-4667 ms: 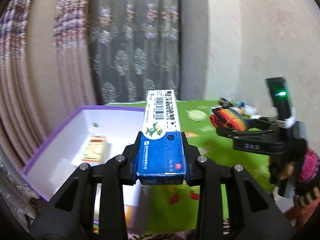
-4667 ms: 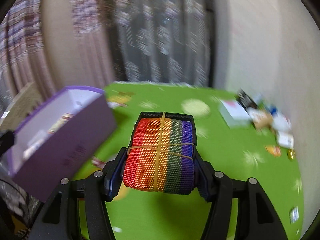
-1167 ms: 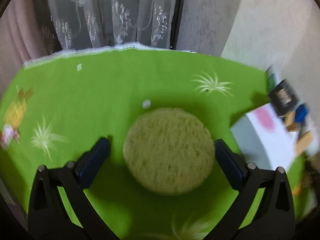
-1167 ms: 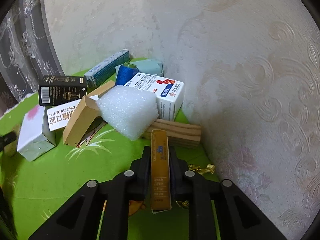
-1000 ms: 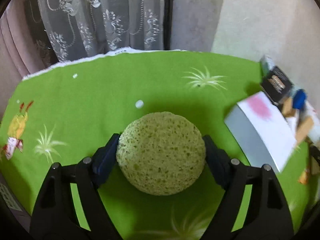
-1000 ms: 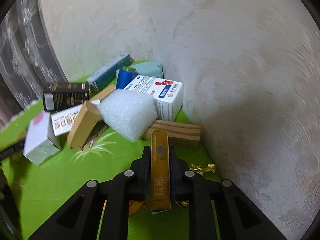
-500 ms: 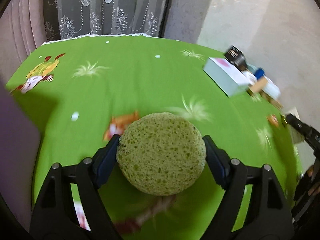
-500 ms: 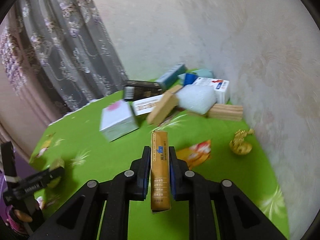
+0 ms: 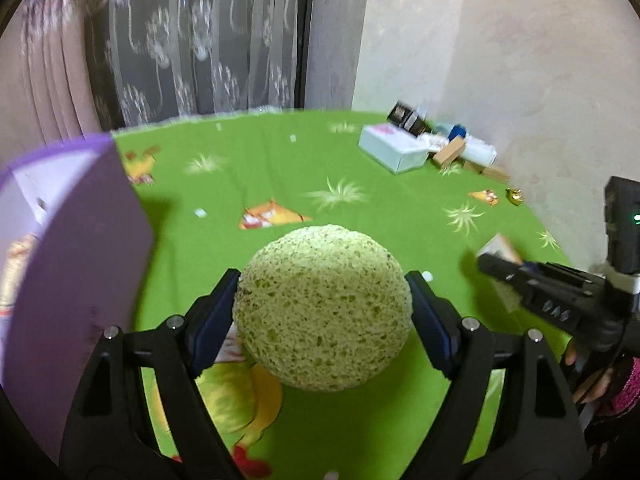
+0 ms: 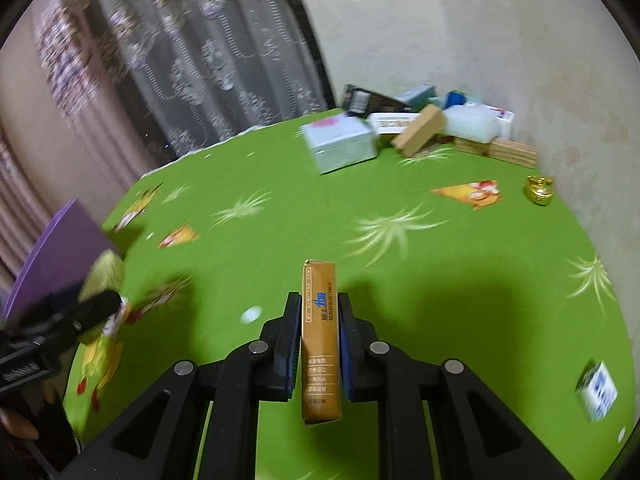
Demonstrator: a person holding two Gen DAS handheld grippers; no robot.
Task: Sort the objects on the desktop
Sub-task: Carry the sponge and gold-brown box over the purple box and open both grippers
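Observation:
My left gripper [image 9: 322, 316] is shut on a round yellow-green sponge [image 9: 322, 314] and holds it above the green tablecloth [image 9: 400, 216]. The purple storage box [image 9: 76, 256] stands close at its left. My right gripper [image 10: 319, 336] is shut on a slim orange carton [image 10: 320, 344], held on edge above the cloth. The right gripper also shows in the left wrist view [image 9: 496, 268] at the right. In the right wrist view the left gripper with the sponge [image 10: 102, 276] is at the left, beside the purple box [image 10: 56, 256].
A pile of objects lies by the far wall: a pale white box [image 10: 340, 144], a black box [image 10: 364, 102], a wooden block [image 10: 420, 130], white foam [image 10: 470, 124], a wooden slat [image 10: 508, 152]. A gold trinket [image 10: 540, 189] and a small white box [image 10: 598, 390] sit at the right.
Both grippers have pulled back from the pile toward the near, left side of the table. The purple box has come into the left wrist view. Both grips are unchanged.

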